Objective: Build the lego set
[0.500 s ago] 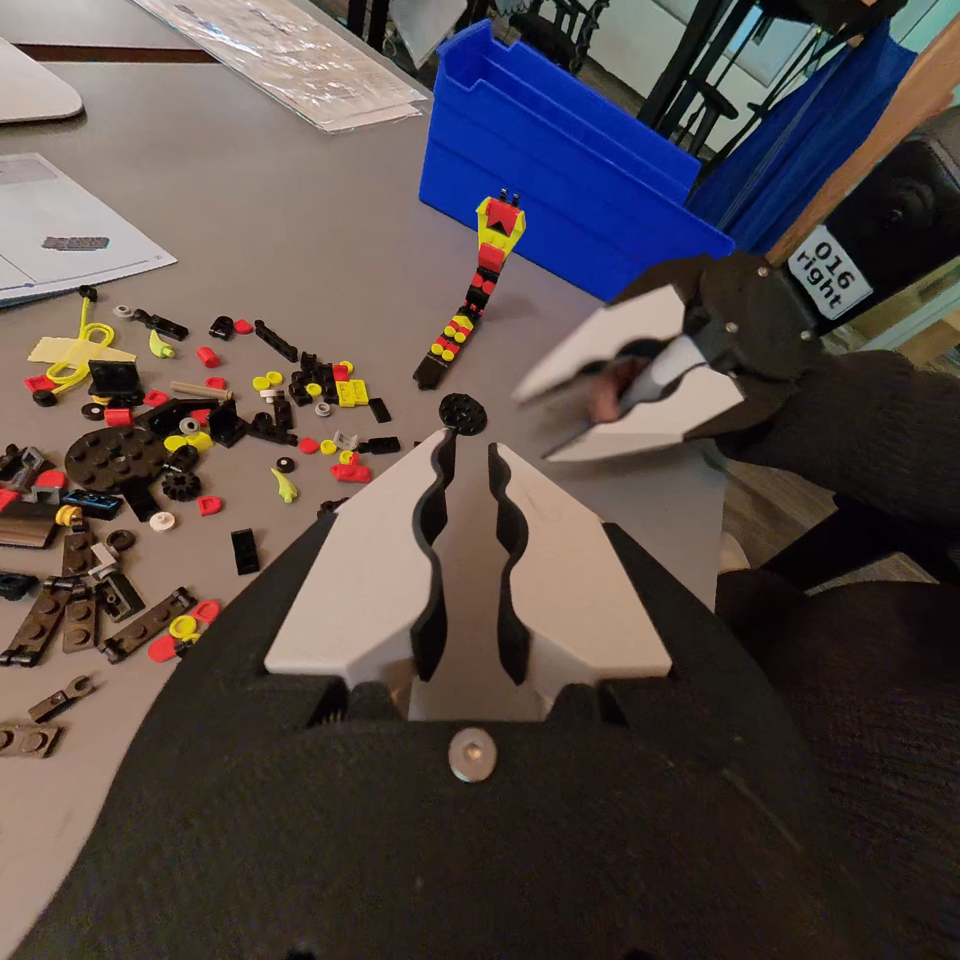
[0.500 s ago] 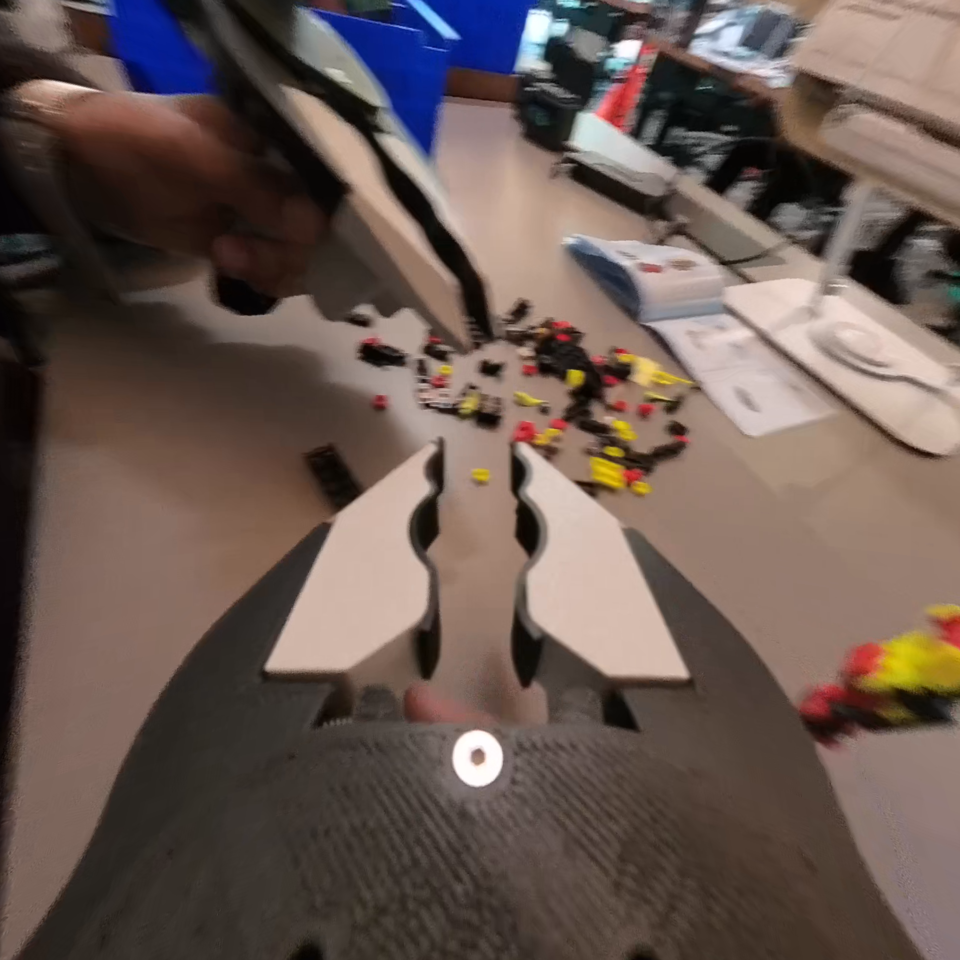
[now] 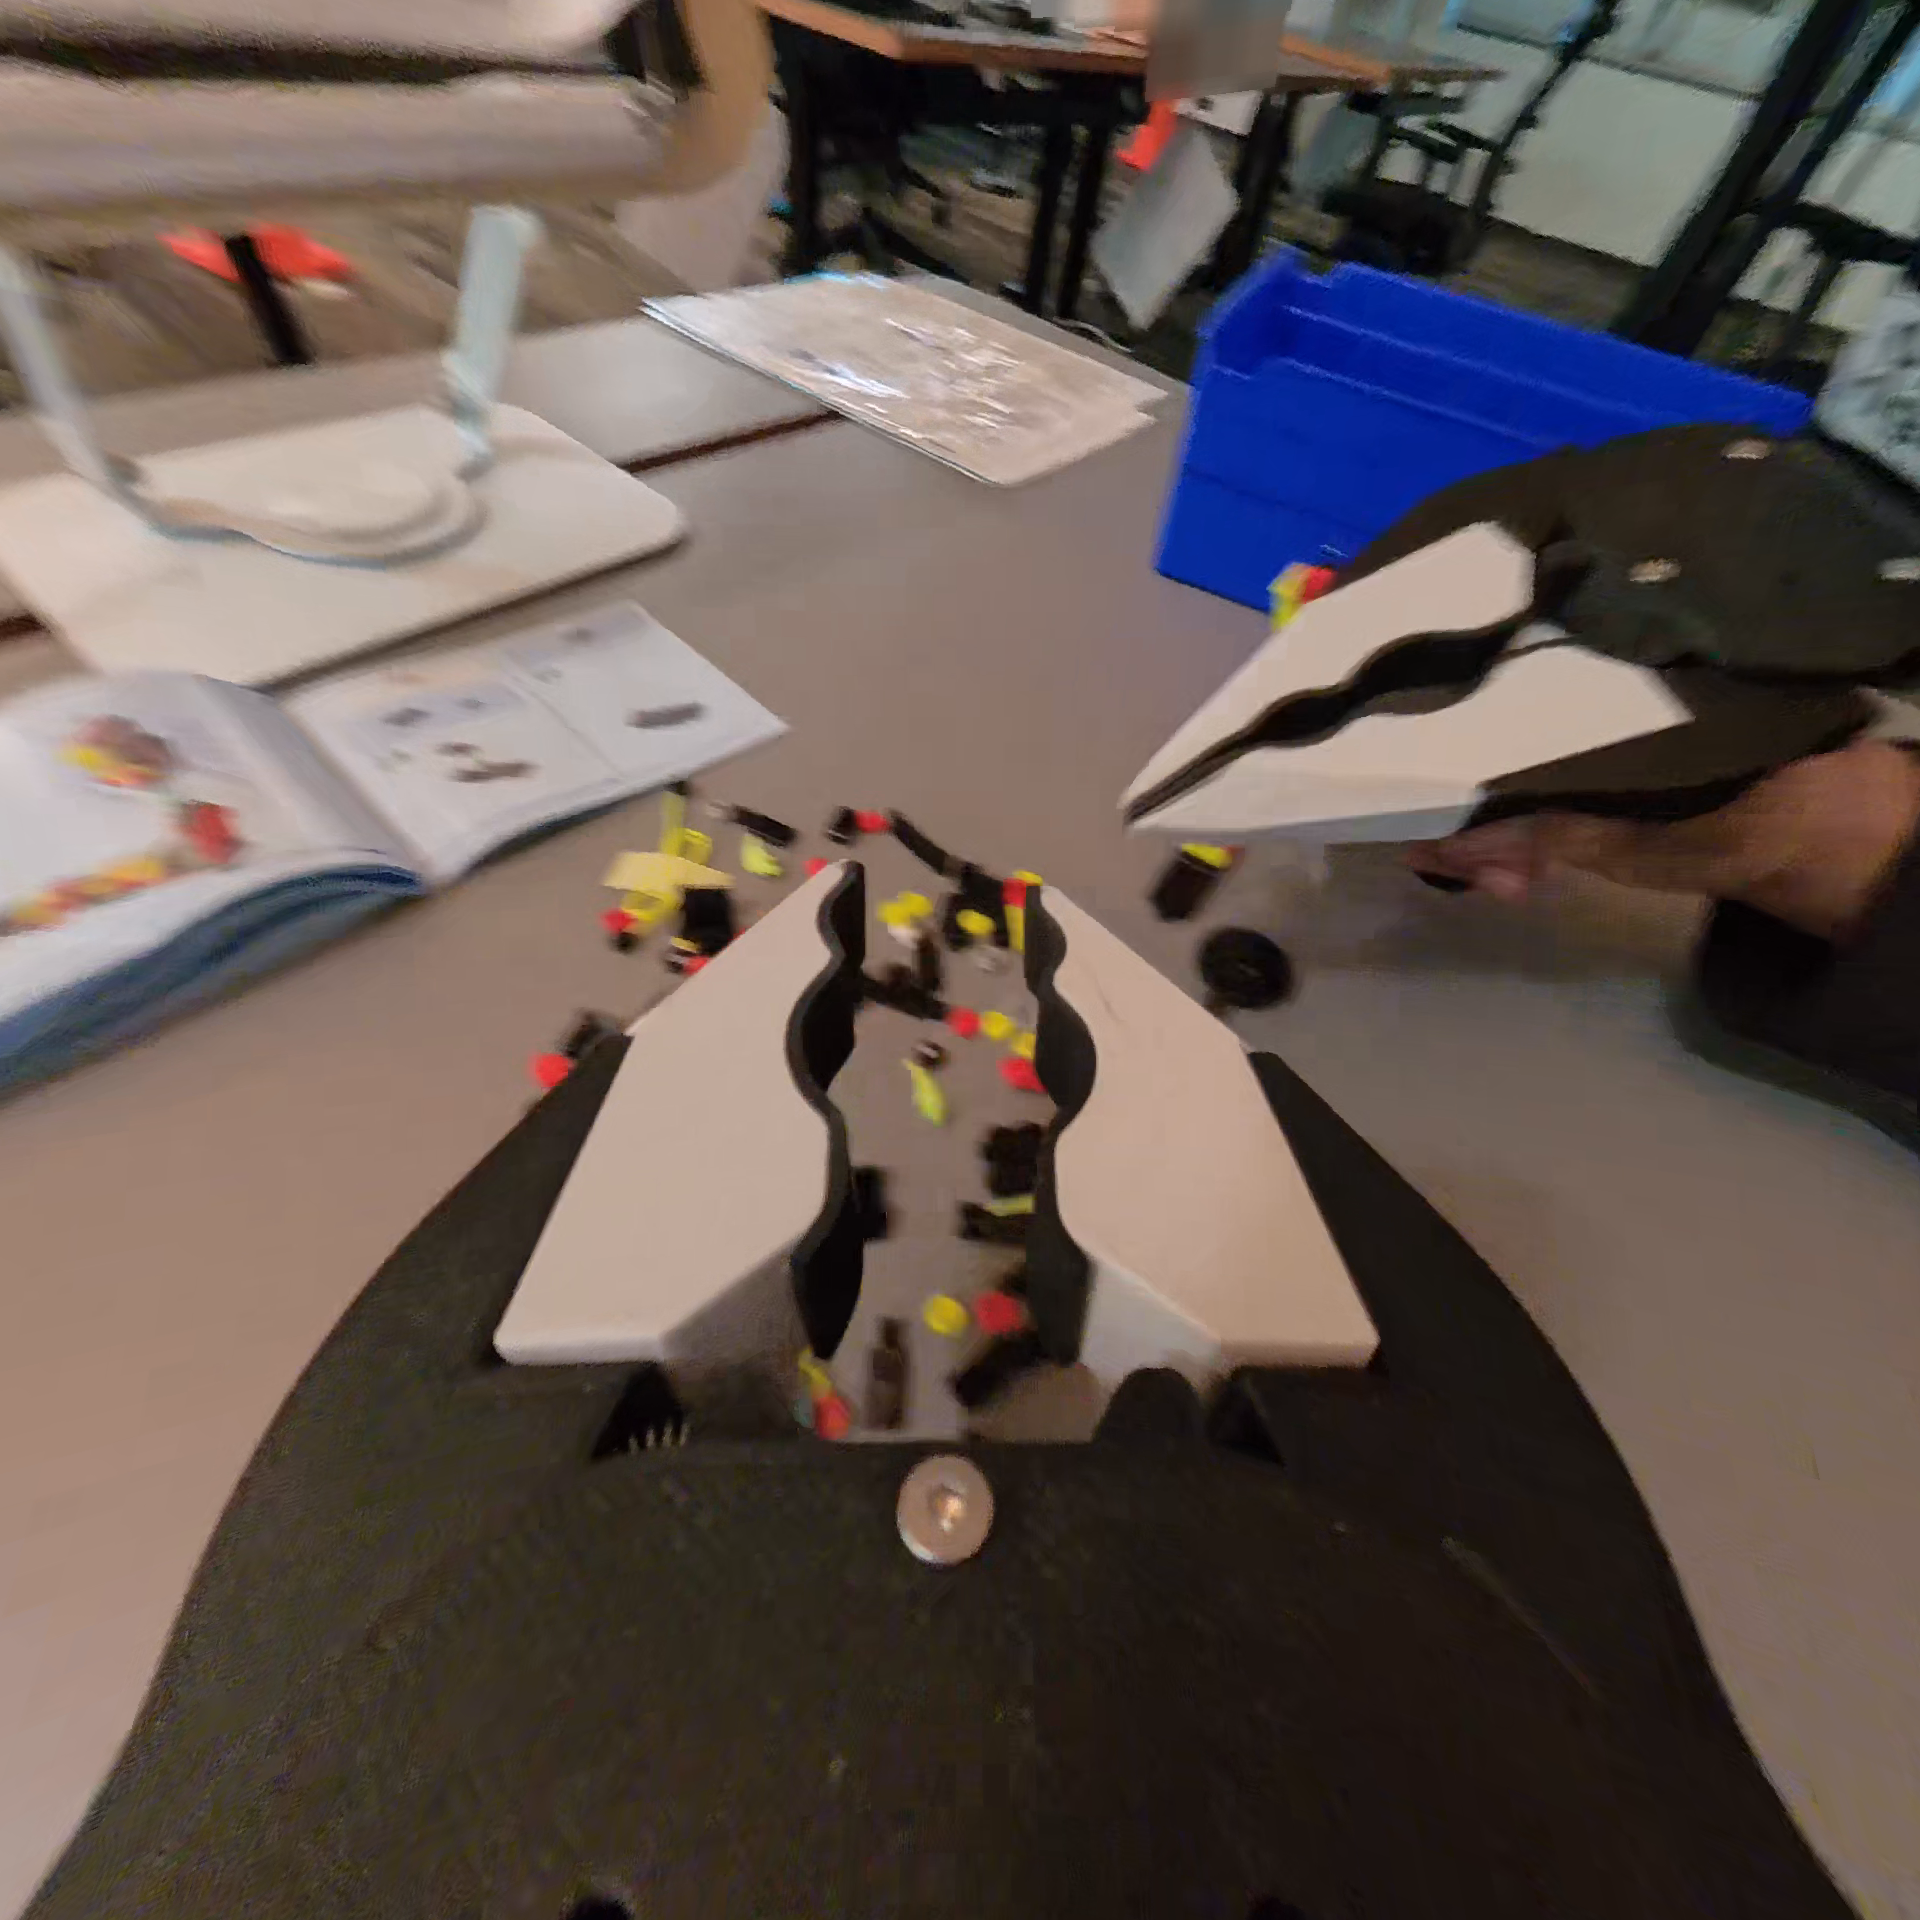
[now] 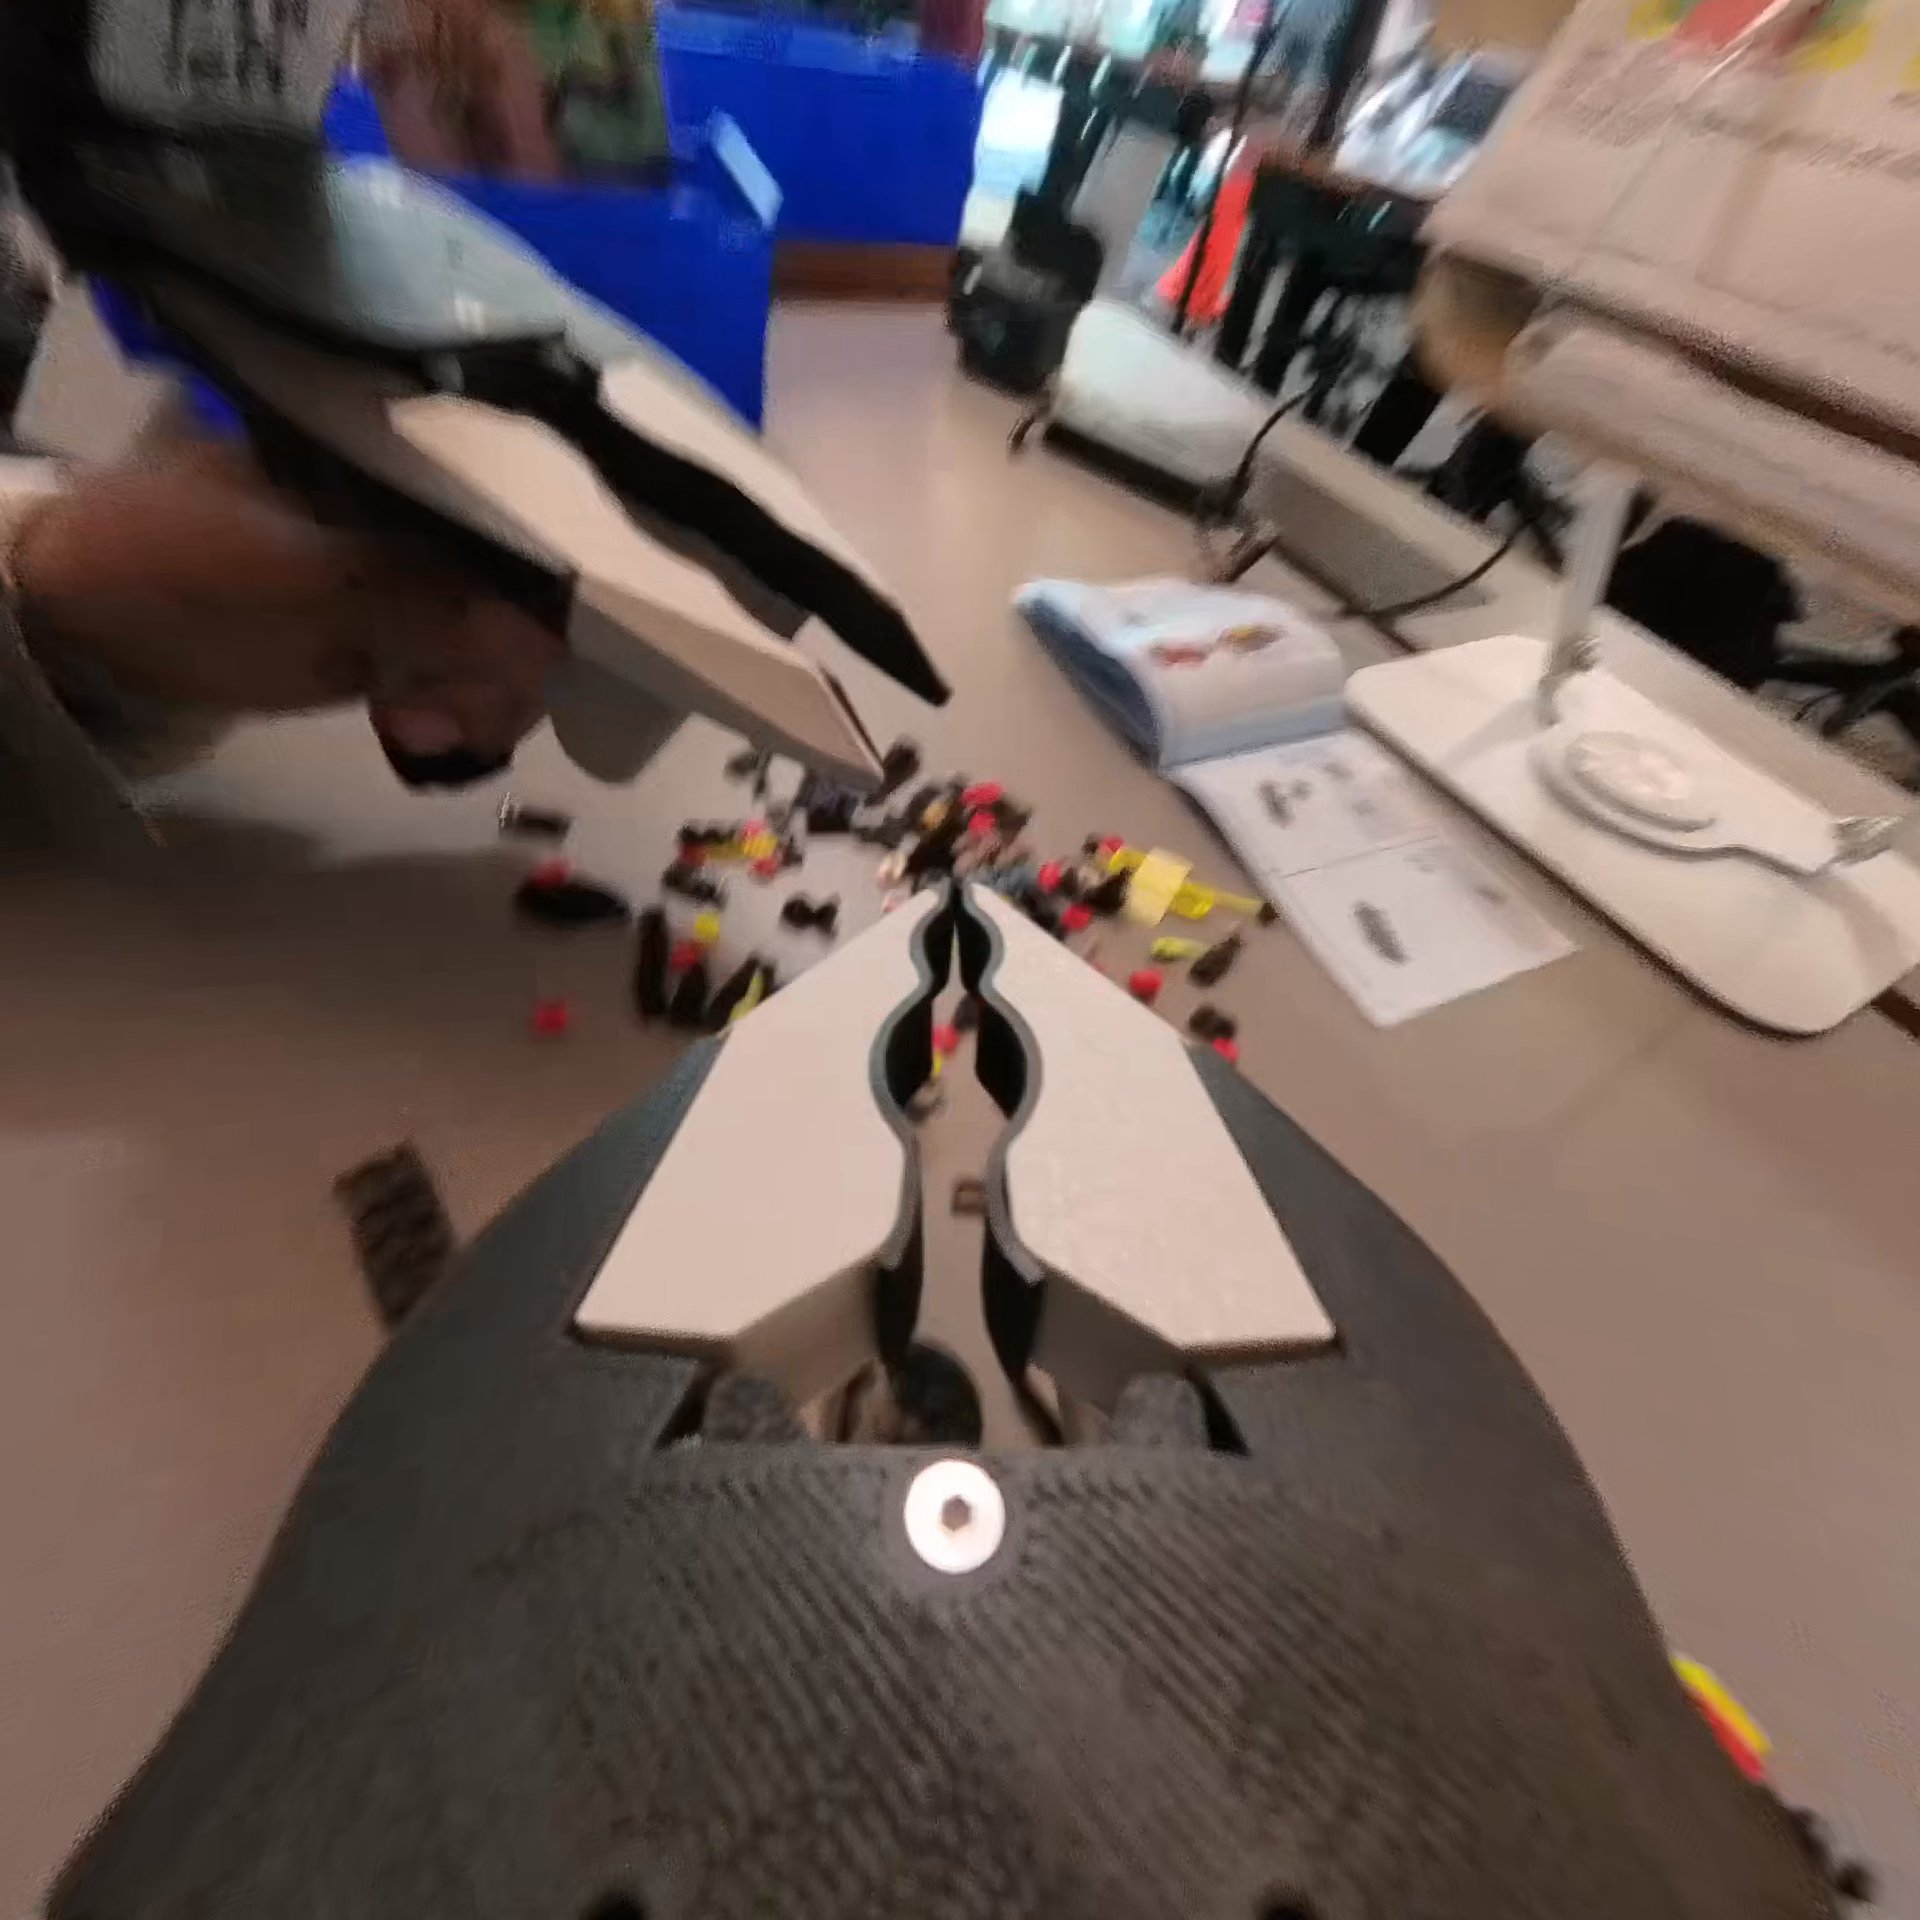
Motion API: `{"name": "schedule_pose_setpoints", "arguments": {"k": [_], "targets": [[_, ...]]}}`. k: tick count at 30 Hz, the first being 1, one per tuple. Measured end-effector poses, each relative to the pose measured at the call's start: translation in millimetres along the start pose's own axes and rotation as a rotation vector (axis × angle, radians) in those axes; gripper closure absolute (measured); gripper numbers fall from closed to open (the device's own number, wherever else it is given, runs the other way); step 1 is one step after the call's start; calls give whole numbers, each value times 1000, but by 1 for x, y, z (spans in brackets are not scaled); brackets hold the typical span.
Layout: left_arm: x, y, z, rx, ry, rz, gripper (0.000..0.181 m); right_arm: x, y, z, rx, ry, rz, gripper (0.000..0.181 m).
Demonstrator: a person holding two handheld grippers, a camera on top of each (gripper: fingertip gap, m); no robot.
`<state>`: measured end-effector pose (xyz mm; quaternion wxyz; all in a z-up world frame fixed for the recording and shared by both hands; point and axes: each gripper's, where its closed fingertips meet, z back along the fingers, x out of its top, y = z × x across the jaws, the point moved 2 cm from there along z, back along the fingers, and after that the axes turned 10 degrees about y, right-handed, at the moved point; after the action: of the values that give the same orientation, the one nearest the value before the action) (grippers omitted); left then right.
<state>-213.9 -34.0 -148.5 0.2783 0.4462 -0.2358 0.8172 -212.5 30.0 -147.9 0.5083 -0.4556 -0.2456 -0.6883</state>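
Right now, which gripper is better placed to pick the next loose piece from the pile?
Probably left. The left gripper is open, with the loose pieces showing between its fingers. The right gripper is shut and empty, so it must open first.

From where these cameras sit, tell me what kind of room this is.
Probably a shared lab or office workspace: a grey table strewn with loose lego pieces beside an open instruction booklet, a blue storage bin, and more desks and stands behind.
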Motion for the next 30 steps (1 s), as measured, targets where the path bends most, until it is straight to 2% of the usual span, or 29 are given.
{"name": "schedule_pose_setpoints", "arguments": {"k": [1, 4, 7, 9, 11, 13, 14, 16, 18, 23, 26, 29, 30], "targets": [[8, 13, -1, 46, -30, 7, 150, 11, -7, 2, -5, -64, -35, 181], [39, 42, -13, 102, -94, 29, 145, 23, -16, 16, -21, -161, -97, 181], [56, 64, -34, 175, -68, 10, 147, 21, -26, 43, -113, -245, -146, 181], [50, 80, -44, 255, 32, 45, 144, 18, -36, 61, -174, -269, -150, 181], [43, 98, -43, 323, 150, 50, 127, 16, -50, 74, -226, -262, -131, 181], [48, 112, -44, 330, 180, 117, 116, 16, -62, 82, -257, -291, -140, 181], [49, 110, -52, 270, 197, 163, 112, 16, -68, 84, -270, -313, -162, 181], [36, 108, -78, 201, 336, 219, 94, 19, -75, 86, -285, -359, -215, 181], [25, 120, -103, 262, 444, 181, 88, 25, -72, 85, -266, -378, -224, 181], [20, 127, -145, 318, 506, 181, 78, 32, -66, 71, -206, -363, -230, 181], [12, 129, -156, 332, 545, 190, 79, 35, -67, 70, -189, -377, -253, 181], [13, 132, -155, 330, 527, 198, 90, 36, -70, 70, -165, -396, -288, 181], [13, 133, -154, 328, 518, 199, 99, 36, -71, 70, -159, -398, -302, 181]]}}
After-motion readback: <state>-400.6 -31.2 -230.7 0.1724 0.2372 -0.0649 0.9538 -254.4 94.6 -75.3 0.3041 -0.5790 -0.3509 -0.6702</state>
